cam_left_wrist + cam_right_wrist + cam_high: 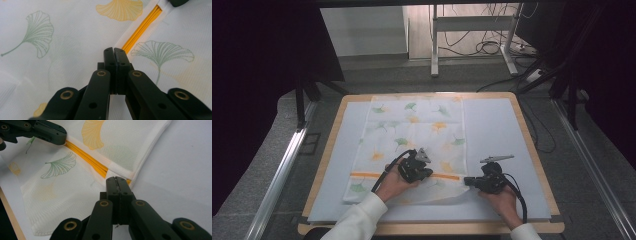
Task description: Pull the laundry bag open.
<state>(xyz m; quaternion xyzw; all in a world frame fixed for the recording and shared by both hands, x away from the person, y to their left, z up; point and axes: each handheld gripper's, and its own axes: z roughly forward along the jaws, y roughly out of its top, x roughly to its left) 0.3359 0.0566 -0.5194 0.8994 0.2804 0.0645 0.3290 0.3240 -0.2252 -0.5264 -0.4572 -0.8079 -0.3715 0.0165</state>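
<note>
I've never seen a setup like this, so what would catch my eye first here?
Probably the white mesh bag printed with green and yellow ginkgo leaves, spread flat in the middle of the table. Next, its bright orange zipper running across the near end. The left gripper sits shut on that zipper, the right gripper shut at the bag's near right edge.

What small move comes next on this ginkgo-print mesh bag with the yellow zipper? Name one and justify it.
Probably slide the left gripper further along the yellow zipper toward the right gripper. Both pairs of jaws are shut: the left sits right on the zipper line, perhaps on its pull, while the right sits at the zipper's end by the edge of the mesh bag, seemingly anchoring it.
</note>
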